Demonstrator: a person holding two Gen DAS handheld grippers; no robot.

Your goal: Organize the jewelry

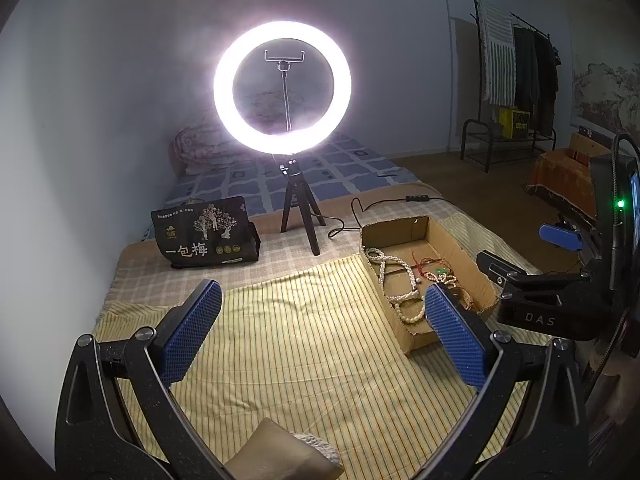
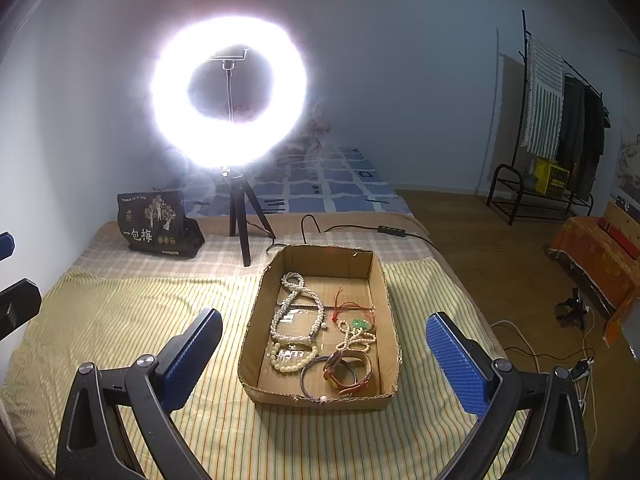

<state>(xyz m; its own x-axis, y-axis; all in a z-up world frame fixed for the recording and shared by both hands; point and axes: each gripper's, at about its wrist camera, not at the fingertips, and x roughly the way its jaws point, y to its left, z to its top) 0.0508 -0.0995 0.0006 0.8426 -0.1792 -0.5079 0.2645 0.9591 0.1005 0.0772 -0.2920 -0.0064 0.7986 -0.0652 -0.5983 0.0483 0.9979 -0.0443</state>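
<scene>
Both hand-held grippers (image 1: 324,320) (image 2: 324,350) wide apart, empty

Your left gripper (image 1: 324,328) shows matte black arms, silver screw heads at the pivots and blue dimpled pads (image 1: 192,330). Your right gripper (image 2: 324,360) matches it; seen from the left, its black body (image 1: 540,308) reads "DAS", with a green light (image 1: 620,203) glowing above.

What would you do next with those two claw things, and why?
Probably lower the right gripper toward the cardboard box. Its jaws are open and empty, and the pearl necklace lies inside, directly ahead of it.
</scene>
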